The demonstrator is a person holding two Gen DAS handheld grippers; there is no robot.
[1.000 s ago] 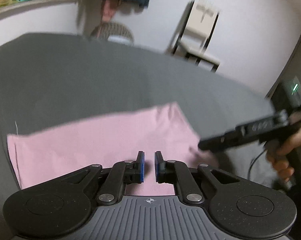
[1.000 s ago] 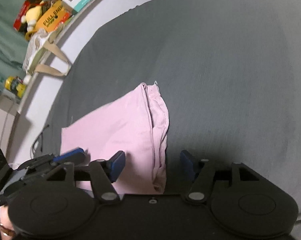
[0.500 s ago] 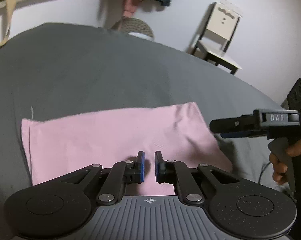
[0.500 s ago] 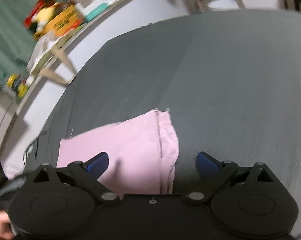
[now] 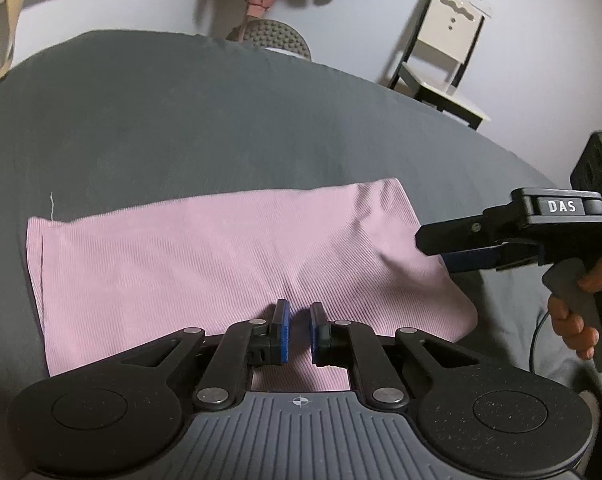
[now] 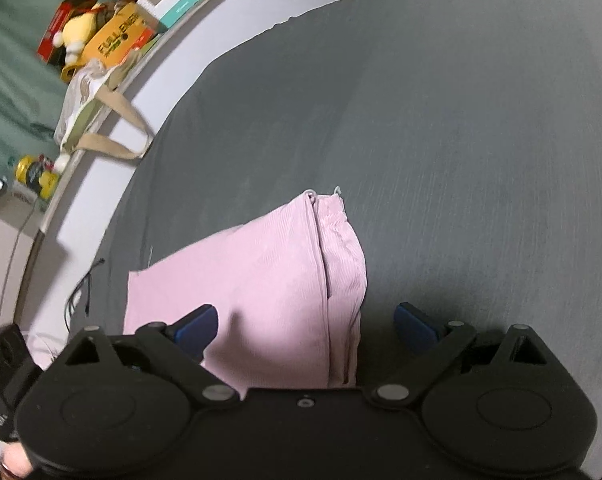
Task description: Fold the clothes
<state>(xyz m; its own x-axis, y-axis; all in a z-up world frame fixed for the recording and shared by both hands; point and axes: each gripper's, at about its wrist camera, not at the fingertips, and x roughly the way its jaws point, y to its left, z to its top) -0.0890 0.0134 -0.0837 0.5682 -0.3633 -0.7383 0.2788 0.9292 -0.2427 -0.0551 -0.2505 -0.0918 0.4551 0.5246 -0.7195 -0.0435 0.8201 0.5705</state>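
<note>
On my far left a beige tote strap hangs from a shelf edge above the dark grey bedcover. The folded pink garment lies flat on that cover, a long rectangle, its ribbed cloth smooth and a loose thread sticking up at its far left corner. My left gripper sits low over the near edge of the garment, its blue pads drawn nearly together with only a narrow slot between them; whether they pinch a bit of cloth there I cannot tell, since the fingers hide the spot. Further right, my right gripper reaches in from the side at the garment's right end, held by my hand on its grip. From its own camera the right gripper has its jaws spread wide, one blue pad over the pink cloth and the other over bare grey cover, with the garment's layered folded edge between them. A pale chair stands by the wall behind the bed.
</note>
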